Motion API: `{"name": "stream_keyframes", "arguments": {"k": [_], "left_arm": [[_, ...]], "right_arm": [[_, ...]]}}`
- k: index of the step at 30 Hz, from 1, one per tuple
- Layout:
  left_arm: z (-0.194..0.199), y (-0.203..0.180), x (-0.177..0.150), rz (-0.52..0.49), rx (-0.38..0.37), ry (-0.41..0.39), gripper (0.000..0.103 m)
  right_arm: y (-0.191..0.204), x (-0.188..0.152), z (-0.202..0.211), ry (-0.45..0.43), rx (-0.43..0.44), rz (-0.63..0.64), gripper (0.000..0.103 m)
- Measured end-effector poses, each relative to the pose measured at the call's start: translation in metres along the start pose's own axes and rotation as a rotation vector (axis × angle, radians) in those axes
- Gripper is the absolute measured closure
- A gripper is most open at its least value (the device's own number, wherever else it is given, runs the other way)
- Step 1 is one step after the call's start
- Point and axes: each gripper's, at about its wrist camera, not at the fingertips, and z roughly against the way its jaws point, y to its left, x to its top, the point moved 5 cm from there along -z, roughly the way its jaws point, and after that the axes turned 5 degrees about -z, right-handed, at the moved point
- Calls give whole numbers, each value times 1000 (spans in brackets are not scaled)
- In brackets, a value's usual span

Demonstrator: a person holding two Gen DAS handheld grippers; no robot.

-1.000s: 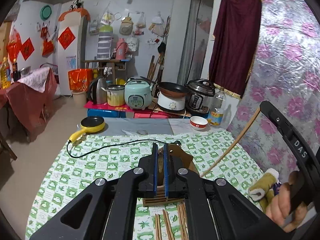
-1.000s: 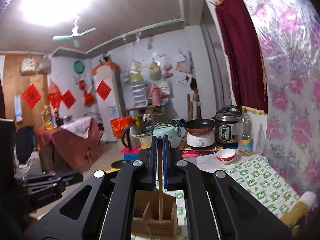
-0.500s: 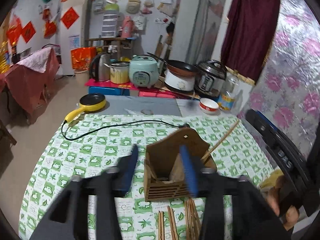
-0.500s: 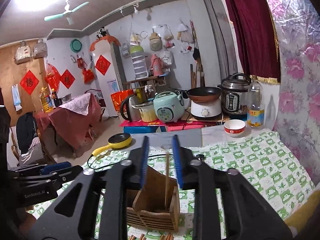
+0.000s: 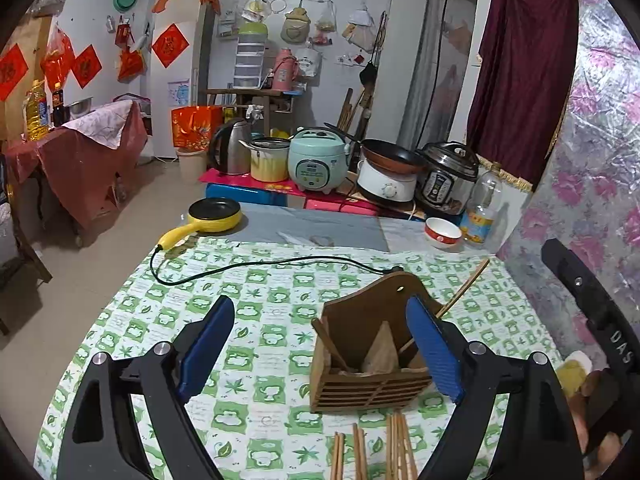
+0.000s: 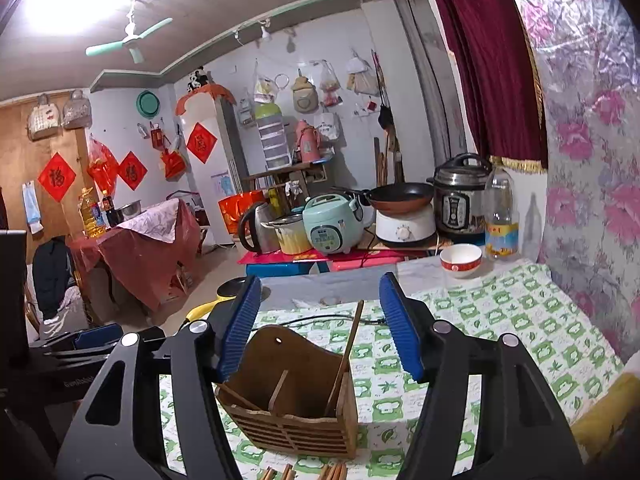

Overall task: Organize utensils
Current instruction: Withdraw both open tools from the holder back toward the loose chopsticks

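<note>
Tongs, pressed together a second ago, have just been opening: left tongs (image 5: 320,344) gape wide, right tongs (image 6: 320,324) less, gripping nothing; brown slatted wooden utensil holder (image 6: 296,408) stands on the green-checked bench (image 5: 260,280), one chopstick (image 6: 346,356) leaning inside.

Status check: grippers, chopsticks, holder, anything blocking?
Left gripper and right gripper just opened, empty. One chopstick stands in holder; loose chopsticks on table. Nothing blocking.
</note>
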Motion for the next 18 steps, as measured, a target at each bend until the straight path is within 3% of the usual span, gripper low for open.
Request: {"name": "stream_keyframes", "arguments": {"k": [4, 9, 14, 18], "left_arm": [[-1, 8, -21, -2, 21, -4, 11], [-8, 26, -63, 3, 33, 11, 11], [-27, 44, -113, -8, 61, 104, 11], [-38, 49, -139, 5, 33, 198, 11]], "right_arm": [[-3, -3, 9, 14, -5, -9, 42], [-5, -21, 17, 70, -8, 0, 34], [-24, -79, 27, 111, -75, 67, 23], [-45, -140, 6, 318, -141, 95, 23]]}}
